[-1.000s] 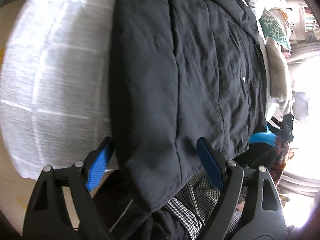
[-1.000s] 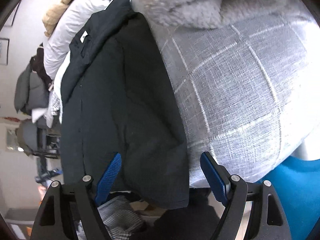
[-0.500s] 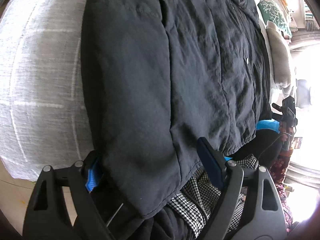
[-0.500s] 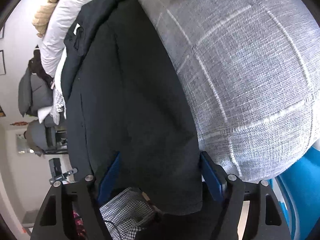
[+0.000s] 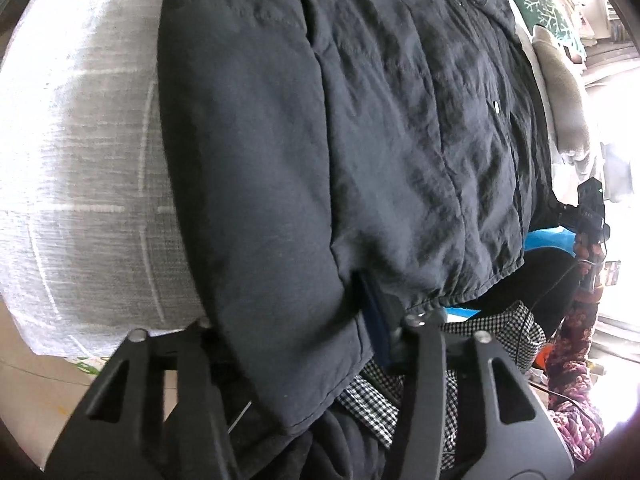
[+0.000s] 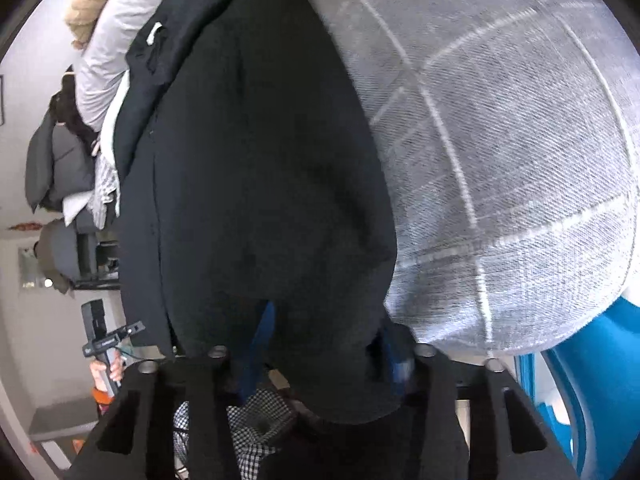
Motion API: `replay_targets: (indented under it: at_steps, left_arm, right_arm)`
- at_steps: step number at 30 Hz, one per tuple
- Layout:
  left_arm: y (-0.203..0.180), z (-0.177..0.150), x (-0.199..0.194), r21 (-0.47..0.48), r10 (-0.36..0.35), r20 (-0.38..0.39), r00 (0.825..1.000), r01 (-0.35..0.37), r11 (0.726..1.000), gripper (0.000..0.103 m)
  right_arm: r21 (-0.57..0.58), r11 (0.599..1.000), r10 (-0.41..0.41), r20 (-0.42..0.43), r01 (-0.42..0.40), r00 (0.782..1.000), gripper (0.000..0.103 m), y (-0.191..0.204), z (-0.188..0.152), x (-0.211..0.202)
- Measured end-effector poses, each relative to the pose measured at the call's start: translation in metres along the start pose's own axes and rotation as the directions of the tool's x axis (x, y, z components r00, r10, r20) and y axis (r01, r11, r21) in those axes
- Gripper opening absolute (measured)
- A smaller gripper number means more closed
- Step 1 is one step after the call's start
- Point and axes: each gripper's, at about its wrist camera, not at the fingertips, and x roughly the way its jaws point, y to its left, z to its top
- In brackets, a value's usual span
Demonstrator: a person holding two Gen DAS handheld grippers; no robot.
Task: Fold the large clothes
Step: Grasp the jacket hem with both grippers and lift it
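A large black jacket lies spread over a grey-white checked cushion surface. Its near sleeve end hangs off the edge between my left gripper's fingers, which have closed in on the cloth. In the right wrist view the jacket lies left of the cushion, and its other sleeve end sits between my right gripper's blue pads, which press on it. The fingertips of both are partly hidden by cloth.
A black-and-white checked garment lies under the jacket's hem, also in the right wrist view. A blue object stands at right. Piled clothes sit at the far end. A person's hand holds a device.
Both grippers moved forward onto the jacket's sleeve ends and their fingers narrowed from wide open until they pinch the cloth.
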Motion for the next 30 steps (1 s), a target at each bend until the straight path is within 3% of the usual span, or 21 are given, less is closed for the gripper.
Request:
replay_targets:
  at_steps: [2,5,9,15,18,21,30]
  left_arm:
    - [-0.002,0.000,-0.002,-0.006,0.015,0.012,1.000,-0.015,1.000,0.038]
    - [-0.003,-0.001,-0.009,-0.026,0.001,0.053,0.999,0.001,1.000,0.025]
    - [-0.004,-0.005,-0.025,-0.045,-0.032,0.118,0.992,0.038,0.998,0.016]
    - [-0.021,-0.001,-0.061,-0.021,-0.069,0.248,0.966,0.077,0.997,0.012]
    - [-0.028,0.006,-0.084,-0.012,-0.078,0.329,0.941,0.086,0.996,0.010]
    - [-0.035,0.018,-0.107,-0.019,-0.072,0.422,0.904,0.088,0.996,0.009]
    - [-0.048,0.079,-0.146,-0.080,-0.026,0.579,0.815,0.089,0.993,0.008]
  right_arm:
    - [-0.015,1.000,0.008,0.010,-0.008,1.000,0.018,0.004,-0.001,0.001]
    - [-0.035,0.999,-0.016,0.051,0.018,0.999,0.012,0.007,-0.001,-0.005]
    - [-0.092,0.994,-0.053,0.138,0.066,0.989,0.010,0.020,-0.005,-0.014]
    - [-0.151,0.989,0.028,0.232,0.008,0.972,0.009,0.041,-0.007,-0.024]
    - [-0.175,0.985,0.059,0.288,-0.008,0.956,0.008,0.052,-0.001,-0.033]
    - [-0.202,0.979,0.105,0.363,-0.031,0.926,0.008,0.066,0.006,-0.048]
    - [-0.253,0.967,0.157,0.521,-0.024,0.839,0.008,0.103,0.053,-0.084]
